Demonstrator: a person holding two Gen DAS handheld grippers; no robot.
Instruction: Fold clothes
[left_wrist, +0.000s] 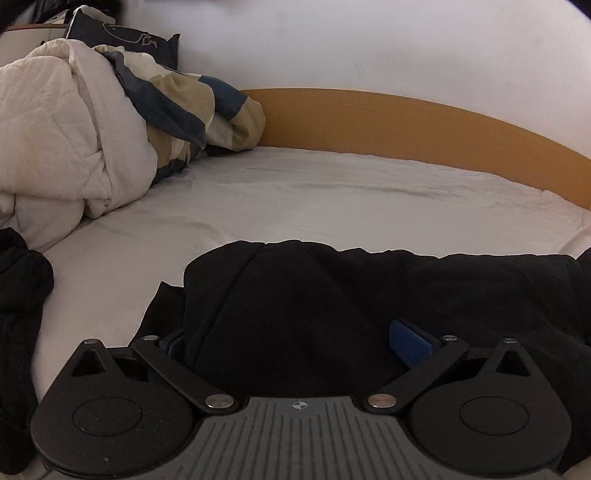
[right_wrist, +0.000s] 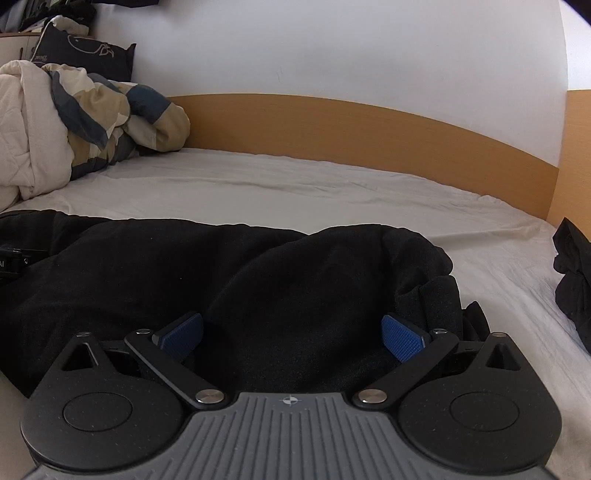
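The black garment (right_wrist: 258, 280) is lying bunched across the near part of the bed (right_wrist: 332, 192), not yet folded flat. The left gripper (left_wrist: 291, 343) and right gripper (right_wrist: 291, 332) are both resting with fingers apart, straddling raised cloth. Most folding is remaining.

Only a faint, perhaps "Dear", script beside the whale outline on the dark pillow (right_wrist: 83, 55).
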